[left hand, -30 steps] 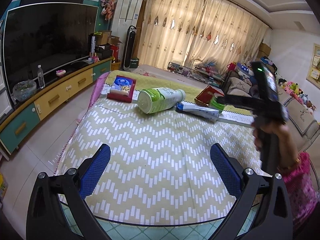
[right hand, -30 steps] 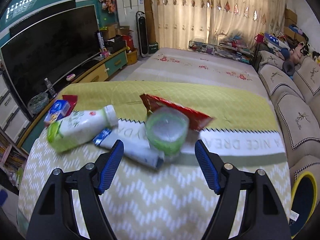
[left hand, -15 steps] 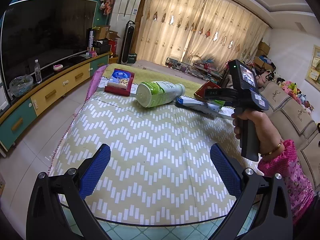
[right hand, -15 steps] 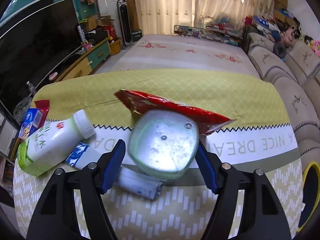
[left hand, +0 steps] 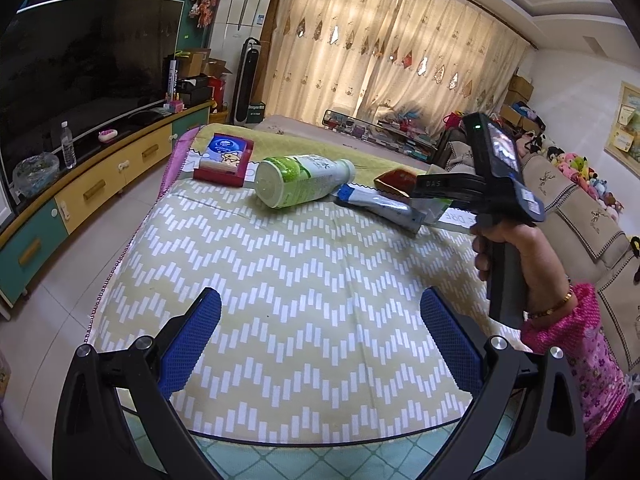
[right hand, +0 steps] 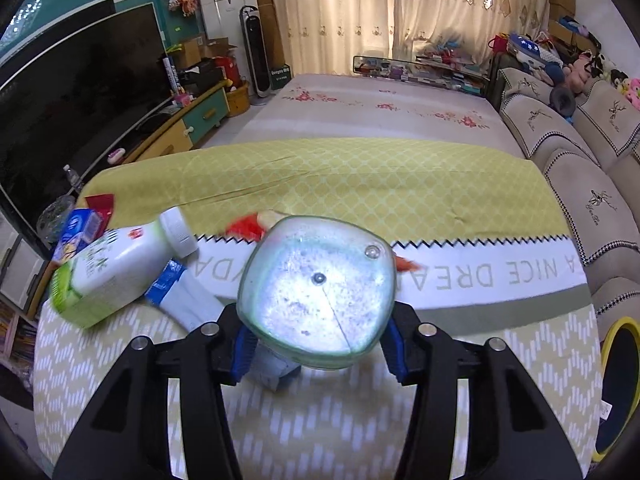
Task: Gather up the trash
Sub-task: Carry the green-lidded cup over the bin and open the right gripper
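Observation:
A green plastic cup with a foil lid (right hand: 320,292) stands on the patterned tablecloth (right hand: 360,420). My right gripper (right hand: 318,344) is around it, jaws closing, blue pads against its sides under the lid rim. Beside the cup lie a green-and-white bottle (right hand: 120,272) on its side, a blue-and-white wrapper (right hand: 180,300) and a red wrapper (right hand: 248,226), partly hidden by the cup. In the left wrist view I see the bottle (left hand: 300,186), both wrappers (left hand: 380,204) and the person's hand (left hand: 516,248) on the right gripper's handle. My left gripper (left hand: 320,344) hangs open over the near tablecloth, holding nothing.
A red box with a blue pack (left hand: 224,158) lies at the table's far left corner. A TV cabinet (left hand: 100,184) runs along the left, a sofa (right hand: 580,184) along the right. A yellow-rimmed bin (right hand: 616,384) stands on the floor at the table's right.
My right gripper has come forward and down over the cup, and its jaws have narrowed from wide apart until they meet the cup's sides. The left gripper has stayed put.

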`<move>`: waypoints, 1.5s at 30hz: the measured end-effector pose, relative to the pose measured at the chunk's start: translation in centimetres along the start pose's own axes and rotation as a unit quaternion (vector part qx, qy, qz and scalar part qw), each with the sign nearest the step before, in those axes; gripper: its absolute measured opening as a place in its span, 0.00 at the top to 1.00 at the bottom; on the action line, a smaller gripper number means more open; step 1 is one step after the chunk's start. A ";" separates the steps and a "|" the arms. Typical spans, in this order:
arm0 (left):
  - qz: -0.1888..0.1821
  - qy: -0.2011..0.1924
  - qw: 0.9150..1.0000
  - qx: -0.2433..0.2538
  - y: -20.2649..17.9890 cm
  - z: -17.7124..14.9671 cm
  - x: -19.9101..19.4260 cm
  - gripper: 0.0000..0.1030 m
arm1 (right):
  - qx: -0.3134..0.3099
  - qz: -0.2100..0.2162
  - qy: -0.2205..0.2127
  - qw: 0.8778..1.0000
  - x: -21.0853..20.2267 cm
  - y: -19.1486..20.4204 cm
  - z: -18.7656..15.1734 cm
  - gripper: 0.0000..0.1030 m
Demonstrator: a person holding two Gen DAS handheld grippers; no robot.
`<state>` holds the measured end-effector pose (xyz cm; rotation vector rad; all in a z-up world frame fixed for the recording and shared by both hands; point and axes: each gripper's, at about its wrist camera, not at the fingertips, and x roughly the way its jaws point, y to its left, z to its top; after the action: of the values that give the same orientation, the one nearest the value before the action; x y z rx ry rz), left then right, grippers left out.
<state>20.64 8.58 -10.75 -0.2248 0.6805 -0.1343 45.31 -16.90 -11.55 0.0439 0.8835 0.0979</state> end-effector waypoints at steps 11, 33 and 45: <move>-0.014 -0.003 1.000 0.021 -2.7 -0.6 -1.2 0.05 | 0.000 0.040 -0.018 0.999 -8.3 -3.5 -5.7 0.52; -0.037 0.038 0.997 0.064 -11.4 -0.8 1.0 0.05 | 0.171 -0.082 -0.056 0.980 -16.2 -26.4 -15.2 0.52; -0.007 0.073 0.994 0.079 -15.0 0.5 6.2 0.05 | 0.241 -0.160 -0.027 0.957 -13.5 -37.7 -18.6 0.39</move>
<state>24.95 -7.07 -10.41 -0.0675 0.8092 -0.2194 24.97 -55.85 -15.97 0.3551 0.8322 -0.4233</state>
